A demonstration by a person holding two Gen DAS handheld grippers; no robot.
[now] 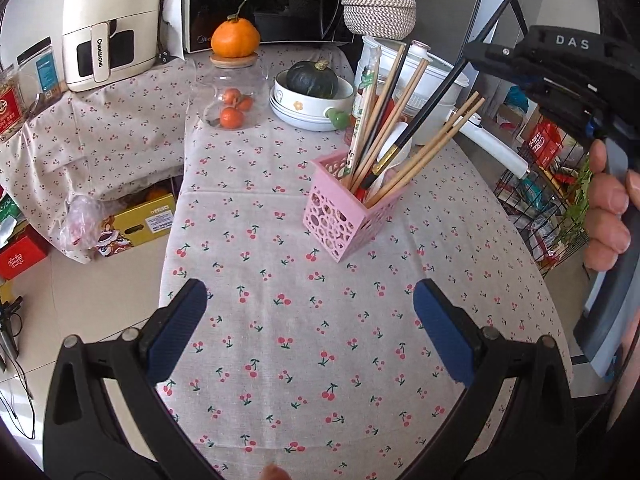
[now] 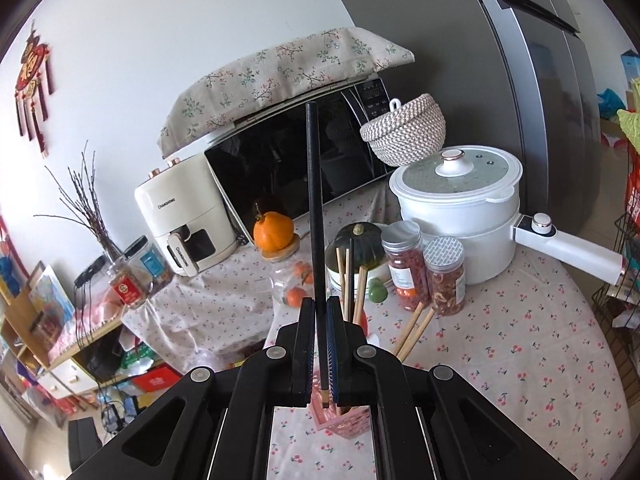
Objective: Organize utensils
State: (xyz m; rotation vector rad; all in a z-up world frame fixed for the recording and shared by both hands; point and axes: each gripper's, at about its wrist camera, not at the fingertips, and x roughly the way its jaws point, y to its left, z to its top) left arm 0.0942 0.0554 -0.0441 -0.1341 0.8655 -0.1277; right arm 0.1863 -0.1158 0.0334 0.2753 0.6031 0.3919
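Note:
A pink perforated utensil holder [image 1: 345, 208] stands on the cherry-print tablecloth [image 1: 304, 340], with several wooden and dark chopsticks [image 1: 404, 136] leaning in it. My right gripper [image 2: 320, 322] is shut on a black chopstick [image 2: 314, 200], which stands almost upright between the pads; its lower end reaches into the holder [image 2: 348, 426] below. In the left wrist view the right gripper [image 1: 476, 54] is up at the right, above the holder, with that black chopstick [image 1: 440, 96] slanting down. My left gripper [image 1: 310, 328] is open and empty, low over the cloth in front of the holder.
Behind the holder stand a bowl with a dark squash [image 1: 312, 78], a glass jar with oranges [image 1: 232, 104], a white electric pot [image 2: 460, 212], two spice jars [image 2: 424, 272], a microwave [image 1: 272, 0] and an air fryer [image 1: 112, 28]. A wire rack [image 1: 548, 200] is off the table's right edge.

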